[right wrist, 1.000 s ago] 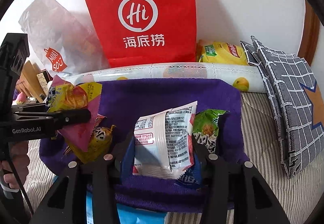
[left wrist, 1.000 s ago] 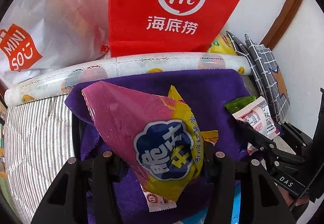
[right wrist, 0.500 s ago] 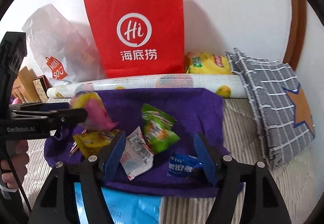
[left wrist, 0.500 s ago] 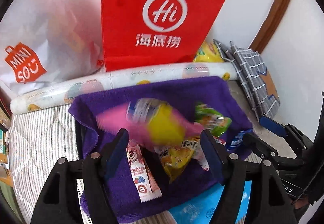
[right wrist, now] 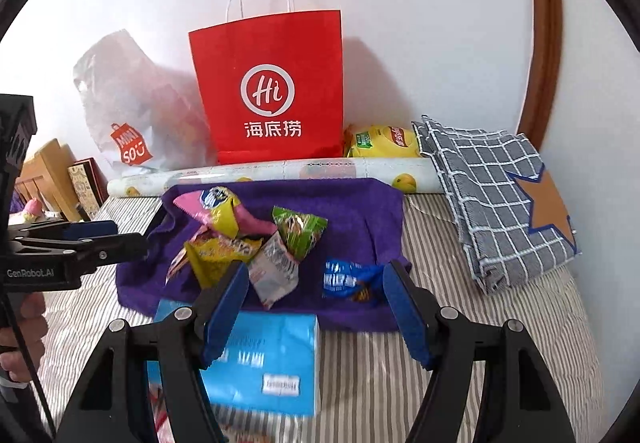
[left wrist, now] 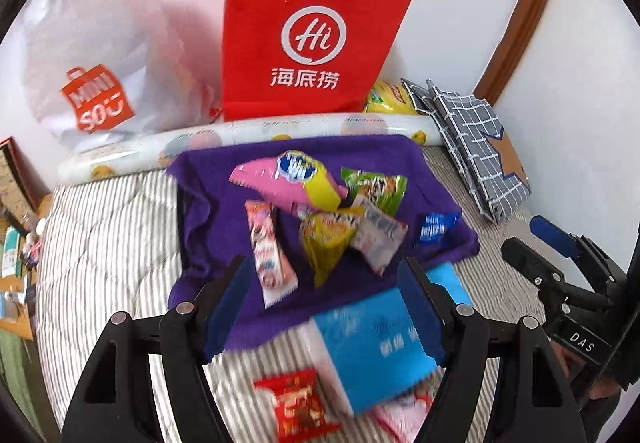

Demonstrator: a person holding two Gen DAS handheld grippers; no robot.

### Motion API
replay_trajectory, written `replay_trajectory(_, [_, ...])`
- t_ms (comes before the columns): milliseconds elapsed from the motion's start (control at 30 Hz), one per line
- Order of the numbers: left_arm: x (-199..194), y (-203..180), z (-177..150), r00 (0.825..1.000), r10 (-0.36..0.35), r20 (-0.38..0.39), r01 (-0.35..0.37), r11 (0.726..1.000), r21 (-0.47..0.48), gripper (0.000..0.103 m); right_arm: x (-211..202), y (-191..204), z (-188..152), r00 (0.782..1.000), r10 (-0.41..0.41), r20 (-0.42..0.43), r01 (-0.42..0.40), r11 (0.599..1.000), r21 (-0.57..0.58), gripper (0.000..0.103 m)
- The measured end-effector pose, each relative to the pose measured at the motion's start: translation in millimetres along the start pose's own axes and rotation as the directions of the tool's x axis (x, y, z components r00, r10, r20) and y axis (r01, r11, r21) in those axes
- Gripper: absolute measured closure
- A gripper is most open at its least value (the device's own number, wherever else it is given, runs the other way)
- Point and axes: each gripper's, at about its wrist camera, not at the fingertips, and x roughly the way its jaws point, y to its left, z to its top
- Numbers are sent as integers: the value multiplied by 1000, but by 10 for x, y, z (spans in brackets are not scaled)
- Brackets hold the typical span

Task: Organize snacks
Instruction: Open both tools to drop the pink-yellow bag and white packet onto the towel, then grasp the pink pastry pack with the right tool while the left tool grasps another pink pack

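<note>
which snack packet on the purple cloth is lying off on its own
The small blue packet, at the cloth's right end; the other packets overlap or lie side by side in a cluster.

Your blue tissue pack (left wrist: 376,347) is motion-blurred, print unreadable; below it, the red snack (left wrist: 298,409) blurs and a pink packet (left wrist: 404,417) is cut off.

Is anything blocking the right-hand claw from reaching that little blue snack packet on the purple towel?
Nothing visible does. The right gripper hangs open just short of the blue snack packet, which lies apart from the other snacks on the purple towel.
</note>
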Motion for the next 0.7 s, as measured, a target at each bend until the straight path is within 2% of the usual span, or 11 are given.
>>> replay_trajectory(133, [-131,21,-212,1000,20,-3,-20,1000,-10,28,-152,20,-144,1000,-18,3,18,1000,19,35])
replay_trajectory(233, [-243,55,-371,999,35,4,-35,999,-12,28,-214,32,-267,999,4,-32,-2,999,38,35])
replay_trajectory(400, [-382,186,-643,994,108,17,-107,993,-46,28,-280,123,-561,995,41,-88,-36,998,57,35])
replay_trajectory(700, [-585,358,-1053,992,124,-3,-123,988,-96,28,-311,293,-1029,977,114,-182,-100,991,84,35])
